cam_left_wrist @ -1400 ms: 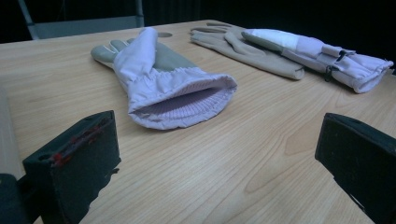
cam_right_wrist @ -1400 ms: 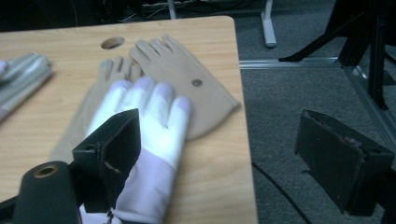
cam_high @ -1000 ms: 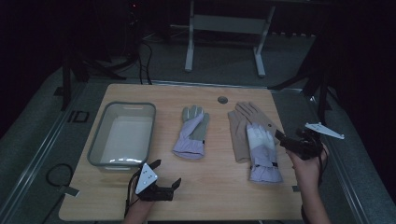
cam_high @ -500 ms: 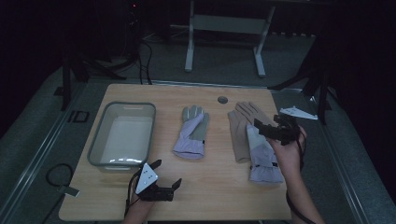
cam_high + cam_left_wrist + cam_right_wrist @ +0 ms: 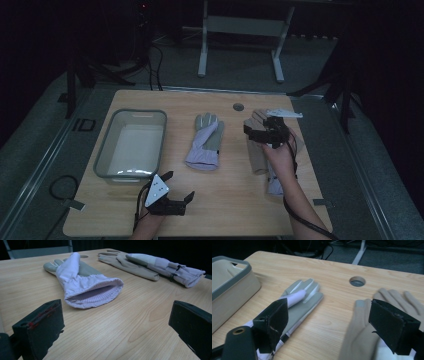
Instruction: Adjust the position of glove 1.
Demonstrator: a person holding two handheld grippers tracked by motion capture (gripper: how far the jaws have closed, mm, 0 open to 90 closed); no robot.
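Note:
A grey and lavender glove (image 5: 206, 142) (image 5: 85, 282) (image 5: 299, 302) lies flat mid-table, cuff toward me. To its right a beige glove (image 5: 256, 152) (image 5: 130, 263) (image 5: 362, 340) lies with a lavender-cuffed glove (image 5: 274, 184) (image 5: 170, 267) partly on top. My right gripper (image 5: 251, 132) (image 5: 332, 315) hovers over the beige glove's fingers, pointing left. Its jaws are open; they have just been closing slightly, with nothing gripped between them. My left gripper (image 5: 179, 185) (image 5: 115, 322) rests open near the front edge, facing the middle glove's cuff.
A grey-rimmed plastic tub (image 5: 107, 150) (image 5: 234, 277) stands at the left of the wooden table (image 5: 230, 200). A round cable hole (image 5: 238, 106) (image 5: 357, 281) sits near the far edge. Dark floor and a stand's legs (image 5: 202, 55) lie beyond.
My right gripper has moved left from the table's right edge to above the beige glove's fingers. The left gripper and the gloves have stayed put.

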